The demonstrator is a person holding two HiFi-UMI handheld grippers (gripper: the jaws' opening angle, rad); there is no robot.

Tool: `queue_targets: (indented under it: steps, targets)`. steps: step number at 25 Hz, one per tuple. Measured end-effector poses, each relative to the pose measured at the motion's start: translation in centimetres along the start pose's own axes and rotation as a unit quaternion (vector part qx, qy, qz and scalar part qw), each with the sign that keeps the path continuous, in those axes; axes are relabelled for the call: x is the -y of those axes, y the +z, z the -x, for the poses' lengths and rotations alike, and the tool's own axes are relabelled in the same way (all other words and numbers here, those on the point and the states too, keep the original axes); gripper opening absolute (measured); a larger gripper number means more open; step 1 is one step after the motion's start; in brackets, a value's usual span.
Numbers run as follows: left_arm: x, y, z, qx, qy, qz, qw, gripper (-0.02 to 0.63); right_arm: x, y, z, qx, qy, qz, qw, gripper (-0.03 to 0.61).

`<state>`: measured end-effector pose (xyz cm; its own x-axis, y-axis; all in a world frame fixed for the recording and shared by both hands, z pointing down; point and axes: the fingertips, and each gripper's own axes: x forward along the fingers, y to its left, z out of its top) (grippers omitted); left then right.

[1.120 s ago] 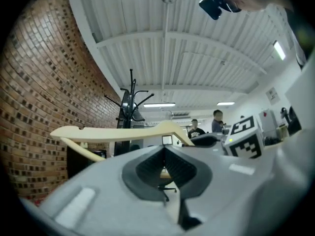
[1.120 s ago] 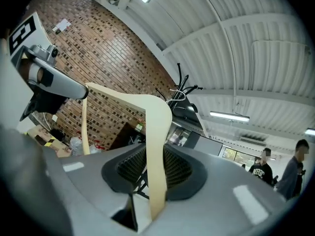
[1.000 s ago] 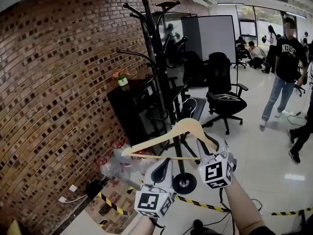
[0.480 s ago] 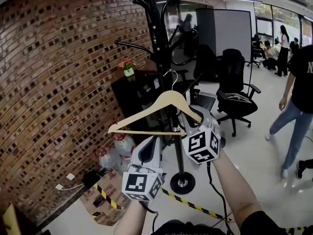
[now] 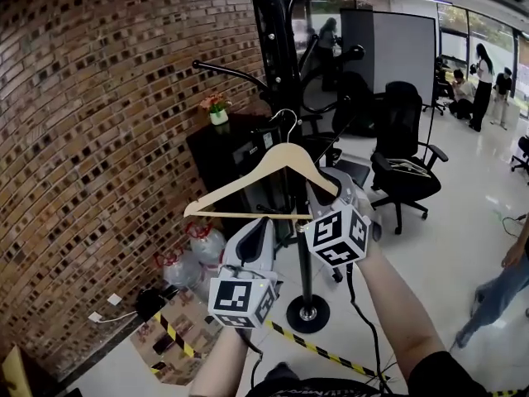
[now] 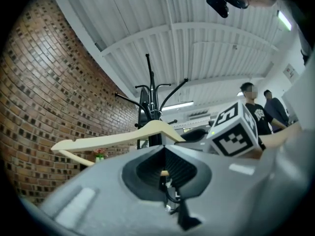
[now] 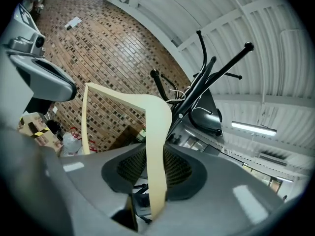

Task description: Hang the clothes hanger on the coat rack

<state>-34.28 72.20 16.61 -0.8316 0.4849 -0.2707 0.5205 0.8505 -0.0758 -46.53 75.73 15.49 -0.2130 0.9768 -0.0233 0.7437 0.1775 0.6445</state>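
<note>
Nothing legible right now: left marker cube [image 5: 241, 302] and right marker cube [image 5: 336, 236] show only black-and-white squares, and the bystander's shirt print [image 6: 256, 112] is too small to read.

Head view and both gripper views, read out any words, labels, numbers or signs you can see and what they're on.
No text can be read in any view.
Left marker cube and right marker cube: square patterns only, no letters.
Person's shirt print: too small to read.

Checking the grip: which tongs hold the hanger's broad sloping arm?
The right tongs: the hanger's broad arm runs between them. The left tongs pinch only its thin bottom bar.
</note>
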Motion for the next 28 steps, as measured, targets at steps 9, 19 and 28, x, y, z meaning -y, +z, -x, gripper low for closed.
queue_targets:
  steps: [9,19,28]
  targets:
    - [-3.3,-2.6,-4.1,-0.009,-0.050,0.014,0.9986,0.005,-0.2,-0.4,-1.7,-0.019,-0.036,0.015,0.999,0.106]
    - [-4.1,-5.4,-5.6,-0.020,-0.088,0.034,0.9954,0.005,-2.0,-1.7,-1.5,-0.020,-0.062,0.027,0.998,0.110]
    - [-4.1,-7.0,-5.9,-0.028,-0.101,0.041,0.9937,0.005,-2.6,-1.4,-1.1,0.001,-0.078,0.035,0.996,0.114]
